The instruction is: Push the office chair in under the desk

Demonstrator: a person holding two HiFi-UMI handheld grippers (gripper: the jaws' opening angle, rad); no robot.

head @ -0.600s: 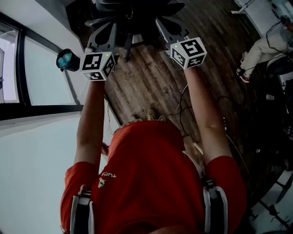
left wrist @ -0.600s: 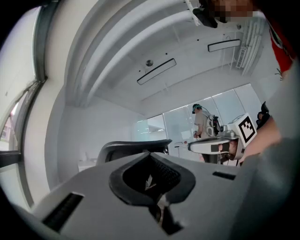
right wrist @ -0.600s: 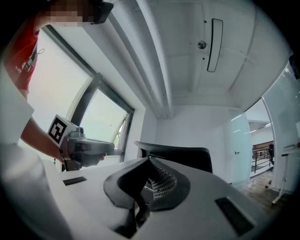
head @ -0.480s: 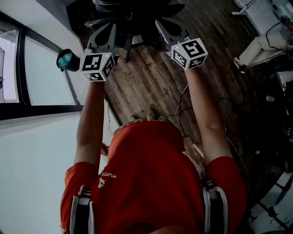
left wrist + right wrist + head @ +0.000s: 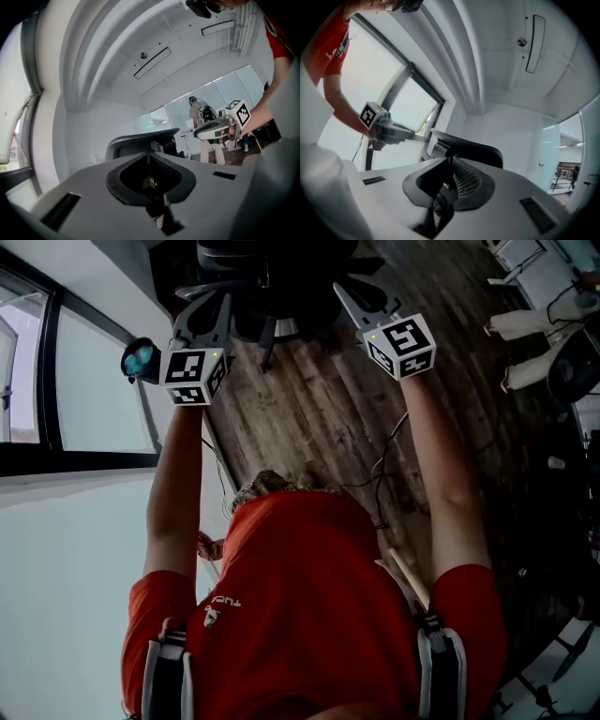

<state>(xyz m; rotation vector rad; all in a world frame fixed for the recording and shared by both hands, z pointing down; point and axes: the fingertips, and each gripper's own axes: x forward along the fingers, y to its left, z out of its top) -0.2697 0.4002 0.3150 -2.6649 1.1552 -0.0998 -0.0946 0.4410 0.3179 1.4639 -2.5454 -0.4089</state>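
Office chair (image 5: 267, 277) stands just ahead of both grippers, its dark backrest straight beyond their tips. The left gripper (image 5: 217, 306) and right gripper (image 5: 345, 292) have jaws together, holding nothing. A good push likely means pressing both evenly and level against the backrest.

The office chair (image 5: 272, 277) is seen steeply from above by the head view and closely, level, by both gripper views
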